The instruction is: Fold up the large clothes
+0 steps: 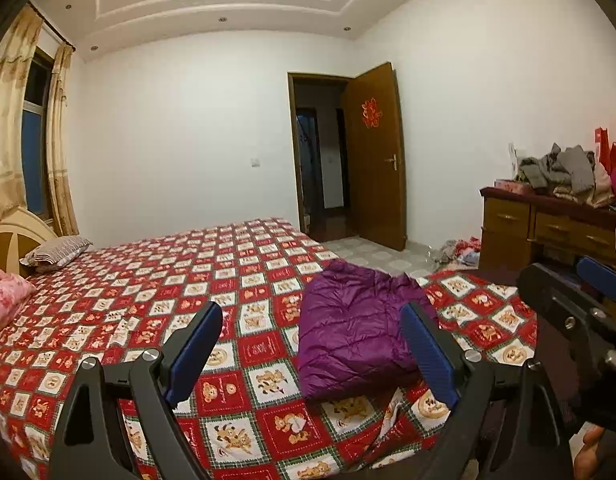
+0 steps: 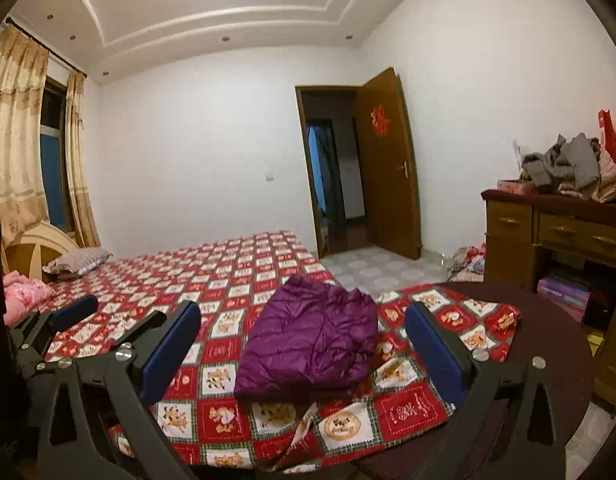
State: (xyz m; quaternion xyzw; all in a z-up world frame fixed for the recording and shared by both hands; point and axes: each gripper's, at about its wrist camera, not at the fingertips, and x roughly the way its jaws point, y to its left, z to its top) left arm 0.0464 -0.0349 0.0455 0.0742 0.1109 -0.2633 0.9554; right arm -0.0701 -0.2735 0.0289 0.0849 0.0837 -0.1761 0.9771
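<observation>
A purple quilted jacket (image 1: 356, 332) (image 2: 312, 336) lies folded into a compact bundle on the red patterned bed sheet (image 1: 147, 300) (image 2: 227, 272), near the bed's foot. In the left wrist view my left gripper (image 1: 312, 348) hovers open in front of and above the jacket, its blue pads (image 1: 195, 344) wide apart and touching nothing. My right gripper (image 2: 303, 348) is likewise open and holds nothing, with the jacket seen between its pads (image 2: 436, 348) but farther off. Each gripper shows at the edge of the other's view: the right gripper (image 1: 576, 296) and the left gripper (image 2: 115, 314).
A striped pillow (image 1: 59, 250) and a pink quilt (image 1: 7, 296) lie at the bed's head. A wooden dresser (image 2: 556, 236) on the right carries a heap of grey clothes (image 2: 564, 168). More clothes lie on the tiled floor (image 2: 468, 264) by the open door (image 2: 388, 160).
</observation>
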